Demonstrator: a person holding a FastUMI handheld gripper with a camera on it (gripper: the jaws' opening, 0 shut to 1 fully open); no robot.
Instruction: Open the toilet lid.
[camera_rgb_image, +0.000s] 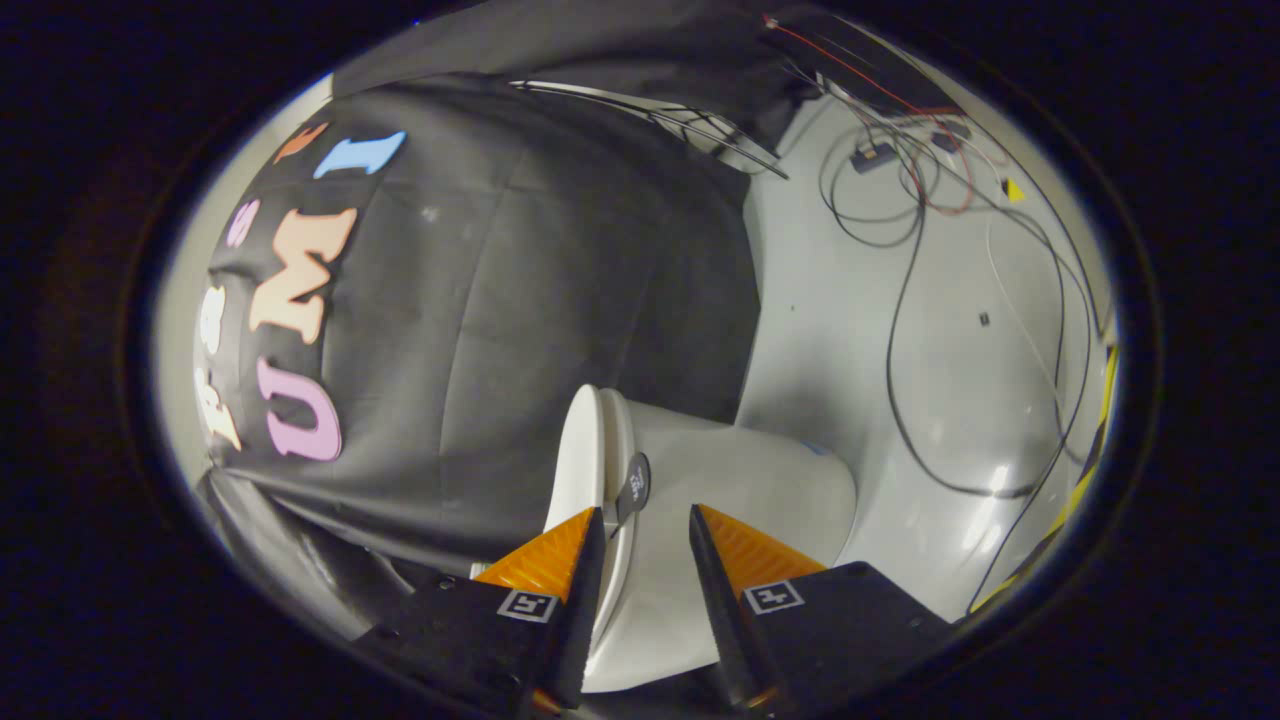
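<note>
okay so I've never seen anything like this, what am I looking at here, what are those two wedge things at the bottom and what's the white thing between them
The picture comes from a wide-angle camera riding on a hand-held gripper, a two-finger tool that a person carries. The two wedges are its fingers, seen from behind. The camera is rolled sideways, so the room looks tipped. The white thing is a toilet. Its lid and seat rim sit just ahead of the fingers and partly between them, along with a small dark tab at the lid's edge. The fingers stand open and, as far as I can tell, grip nothing. Beyond are the booth's black cloth wall and loose cables on a pale floor.
</note>
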